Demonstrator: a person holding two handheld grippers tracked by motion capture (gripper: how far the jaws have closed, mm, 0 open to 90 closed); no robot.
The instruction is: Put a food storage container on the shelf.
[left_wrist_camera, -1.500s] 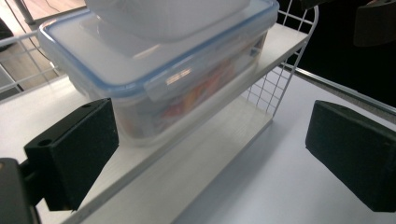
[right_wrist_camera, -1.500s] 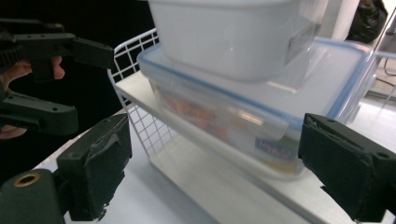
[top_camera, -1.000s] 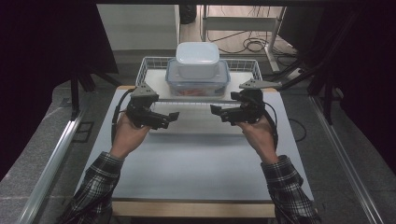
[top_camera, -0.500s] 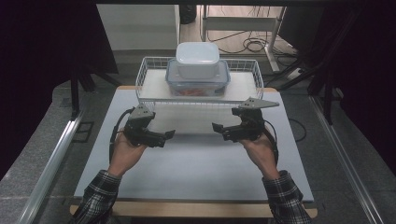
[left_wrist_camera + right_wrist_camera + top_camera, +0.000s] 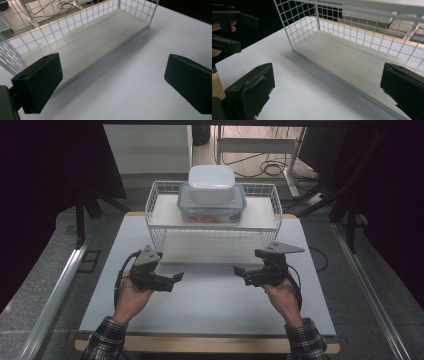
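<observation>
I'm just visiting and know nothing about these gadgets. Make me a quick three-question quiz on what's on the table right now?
1. True or false: the left gripper is clamped on something.
2. What sits on top of the clear lidded container on the wire rack's upper shelf? A) a white lidded box B) a mug C) nothing
3. Fill in: the right gripper hovers over the white ____, in front of the rack.

Key
1. False: its jaws stand wide apart with nothing between them.
2. A: the white lidded box is stacked on it.
3. Table.
</observation>
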